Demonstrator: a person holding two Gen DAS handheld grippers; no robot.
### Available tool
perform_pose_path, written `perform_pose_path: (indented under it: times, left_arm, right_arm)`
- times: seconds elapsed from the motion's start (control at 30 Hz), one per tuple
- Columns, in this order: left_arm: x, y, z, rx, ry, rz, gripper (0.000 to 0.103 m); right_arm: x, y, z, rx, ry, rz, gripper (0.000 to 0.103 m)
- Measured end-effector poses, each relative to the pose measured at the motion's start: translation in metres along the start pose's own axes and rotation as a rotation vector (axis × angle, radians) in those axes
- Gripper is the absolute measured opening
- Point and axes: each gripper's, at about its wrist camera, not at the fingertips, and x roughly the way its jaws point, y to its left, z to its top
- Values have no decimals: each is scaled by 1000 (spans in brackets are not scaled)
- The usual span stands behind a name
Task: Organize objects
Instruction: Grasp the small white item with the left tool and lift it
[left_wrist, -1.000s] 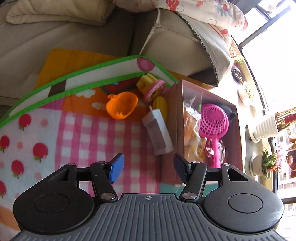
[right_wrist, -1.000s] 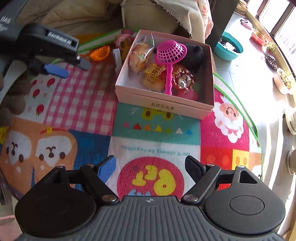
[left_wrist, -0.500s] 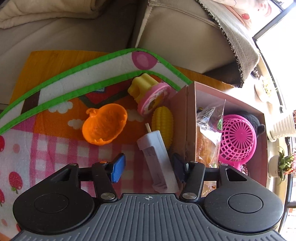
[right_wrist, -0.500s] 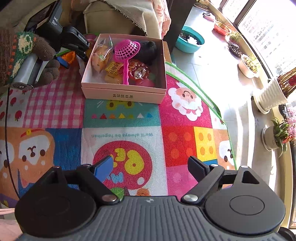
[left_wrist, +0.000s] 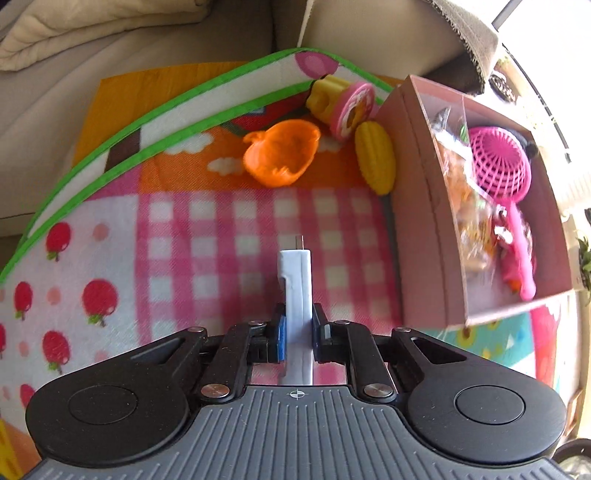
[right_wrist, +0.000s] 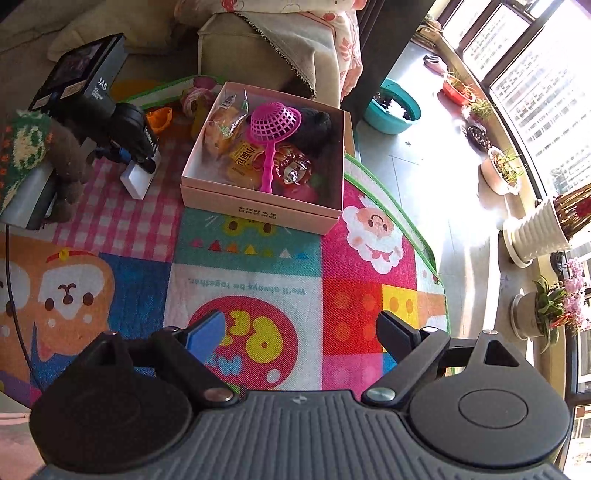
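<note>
Left claw (left_wrist: 297, 332): my jaws are pinched narrow on a small white rectangular plastic gadget with a metal plug at its tip (left_wrist: 295, 284); it points to 12 o'clock from the jaws, above the pink-and-white checked patch of the colourful printed play mat (left_wrist: 207, 221).
Left claw from the right wrist view (right_wrist: 138, 147): it sits at 10 o'clock, my gloved hand (right_wrist: 62, 155) behind it, the white gadget (right_wrist: 140, 177) poking out below, just beside the box's left wall.
Right claw (right_wrist: 299, 332): my jaws stand wide apart with nothing between them, over the mat's (right_wrist: 258, 273) round pink badge.
Pink cardboard box (left_wrist: 417, 236): open-topped, on the mat at 2 o'clock of my left claw; in the right wrist view the box (right_wrist: 258, 210) lies at 12 o'clock.
Box contents: a pink plastic strainer with a long handle (left_wrist: 498, 170) lies on top of crinkly snack packets (left_wrist: 465, 206); a dark object sits in the far corner, too unclear to name.
Orange plastic pumpkin-shaped cup (left_wrist: 280, 153): on the mat at 12 o'clock of my left claw, well apart from the gadget.
Yellow toy corn cob (left_wrist: 375, 162): right against the box's outer wall.
Yellow-and-pink round toy (left_wrist: 343, 101): tipped on its side, just beyond the corn, near the mat's green-edged border.
Beige sofa (left_wrist: 147, 44): behind the mat's far edge.
</note>
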Motion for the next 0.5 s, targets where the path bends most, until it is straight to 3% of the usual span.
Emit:
perform_pose_path:
  times: [0.27, 0.5]
  left_arm:
    - [-26, 54, -49, -30, -1, -22, 15]
    - [-38, 75, -50, -99, -55, -69, 15]
  right_arm:
    - [24, 49, 34, -123, -29, 99, 89]
    - [31, 85, 53, -234, -29, 144, 89]
